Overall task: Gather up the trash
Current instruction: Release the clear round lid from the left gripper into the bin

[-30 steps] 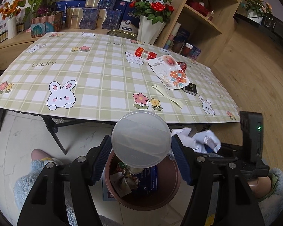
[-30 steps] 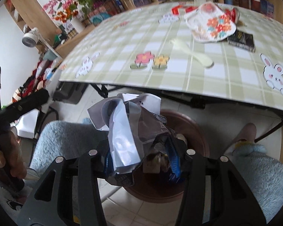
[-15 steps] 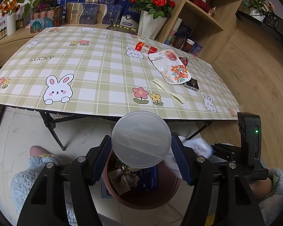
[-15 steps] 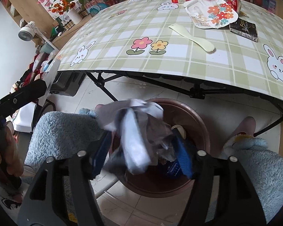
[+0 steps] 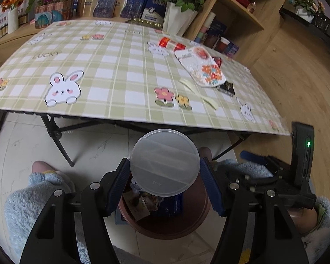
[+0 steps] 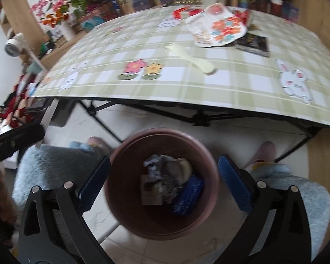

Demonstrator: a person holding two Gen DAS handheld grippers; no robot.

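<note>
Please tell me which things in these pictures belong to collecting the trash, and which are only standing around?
Belong to the job:
- round plastic lid, gripped by the left gripper
- brown bin with trash inside
- right gripper, open above the bin
- flowered packet, pale strip, dark sachet

Lying about:
- rose vase
- boxes
- shelves

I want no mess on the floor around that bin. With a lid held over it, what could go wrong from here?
1. The left hand-held gripper pinches the round clear lid by its edges only; it could slip or flip past the brown bin.
2. Trash already piles up inside, so the flat lid may perch or slide off.
</note>
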